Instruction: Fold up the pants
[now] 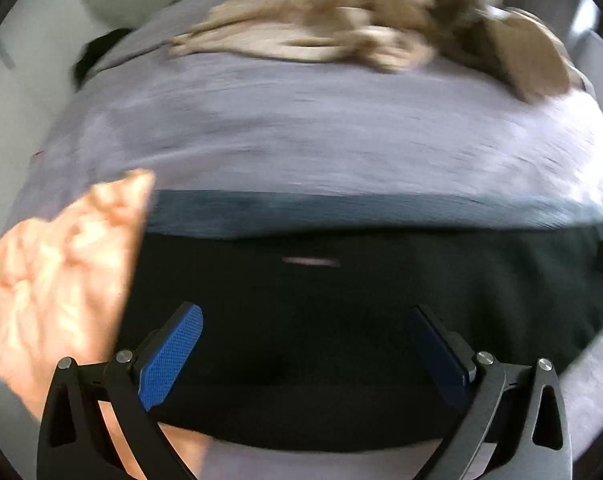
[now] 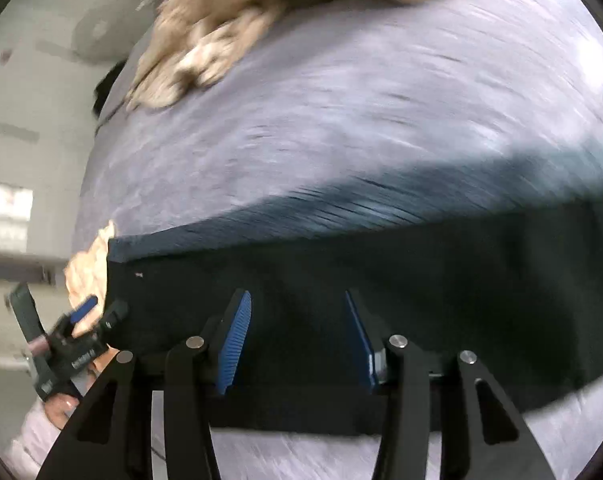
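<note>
Dark pants lie flat across the near part of a bed with a lilac-grey sheet; they also fill the lower part of the right wrist view. My left gripper is open just above the pants, with nothing between its blue pads. My right gripper is open over the pants too, jaws apart and empty. The left gripper also shows at the left edge of the right wrist view, at the pants' left end. Both views are motion-blurred.
A peach-orange cloth lies at the left end of the pants. A heap of tan clothes lies at the far side of the bed, also in the right wrist view. White floor and furniture lie left of the bed.
</note>
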Available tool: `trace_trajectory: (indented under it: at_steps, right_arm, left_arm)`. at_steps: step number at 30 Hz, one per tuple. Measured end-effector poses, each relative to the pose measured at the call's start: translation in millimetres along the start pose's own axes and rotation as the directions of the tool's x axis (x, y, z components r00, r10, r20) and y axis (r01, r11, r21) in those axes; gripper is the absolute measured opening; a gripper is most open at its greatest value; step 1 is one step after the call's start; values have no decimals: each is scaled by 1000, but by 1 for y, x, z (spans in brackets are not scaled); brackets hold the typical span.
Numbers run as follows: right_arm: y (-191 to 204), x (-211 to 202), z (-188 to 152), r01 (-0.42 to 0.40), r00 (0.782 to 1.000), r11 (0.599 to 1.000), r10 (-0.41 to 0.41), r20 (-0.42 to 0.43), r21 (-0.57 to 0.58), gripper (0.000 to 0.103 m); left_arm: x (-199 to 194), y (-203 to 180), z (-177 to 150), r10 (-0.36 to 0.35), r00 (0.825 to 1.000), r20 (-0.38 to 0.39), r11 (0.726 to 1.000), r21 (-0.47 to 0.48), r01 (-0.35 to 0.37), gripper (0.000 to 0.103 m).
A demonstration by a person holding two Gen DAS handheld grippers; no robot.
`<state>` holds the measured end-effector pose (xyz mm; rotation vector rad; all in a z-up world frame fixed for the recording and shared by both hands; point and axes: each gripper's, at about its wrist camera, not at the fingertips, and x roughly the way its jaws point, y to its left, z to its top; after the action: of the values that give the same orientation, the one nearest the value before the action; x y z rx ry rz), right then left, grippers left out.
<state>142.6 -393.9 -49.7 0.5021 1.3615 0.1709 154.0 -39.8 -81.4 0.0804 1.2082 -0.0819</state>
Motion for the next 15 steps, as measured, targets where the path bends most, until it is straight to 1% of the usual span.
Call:
trace_trajectory:
  at_steps: [2, 3, 4, 5, 6, 8, 9, 10, 11, 13, 15]
  right_arm:
    - [-40, -25, -11, -33, 998, 992, 27, 50, 123, 58]
    - [-68, -41, -19, -42, 995, 977, 22, 98, 210, 59]
    - [-88, -54, -25, -45, 991, 965, 11, 131, 258, 59]
    - [-115, -72, -34, -45, 985, 948, -11, 172, 314, 59]
    - [-147, -93, -39, -36, 980, 934, -36, 196, 355, 59]
    - [-192, -118, -48, -26, 971, 900, -82, 226, 436, 59]
    - [-207, -127, -51, -35, 967, 886, -87, 240, 462, 59]
    - [-231, -140, -53, -52, 960, 862, -97, 264, 505, 59]
    - [-250, -149, -54, -69, 952, 839, -106, 287, 540, 59]
    - [-276, -157, -51, -111, 938, 806, -107, 329, 581, 59]
    - [-304, -163, -45, -145, 928, 790, -100, 358, 596, 59]
  left_arm:
    - [-1, -38, -2, -61, 998, -22, 998, 32, 62, 103]
    - [1, -64, -2, -89, 995, -33, 994, 56, 91, 103]
    - [3, -89, -2, -109, 993, -41, 990, 80, 112, 103]
    - [2, -111, -3, -119, 992, -48, 987, 101, 123, 103]
    - [5, -135, -2, -130, 990, -59, 983, 126, 136, 103]
    - [10, -182, 1, -152, 986, -71, 972, 168, 162, 103]
    - [11, -198, 4, -154, 985, -72, 969, 183, 165, 103]
    - [13, -218, 6, -151, 986, -71, 967, 197, 163, 103]
    - [14, -237, 8, -145, 987, -73, 967, 202, 157, 103]
    - [15, -259, 12, -151, 985, -80, 969, 182, 164, 103]
    - [17, -279, 15, -156, 984, -83, 976, 143, 167, 103]
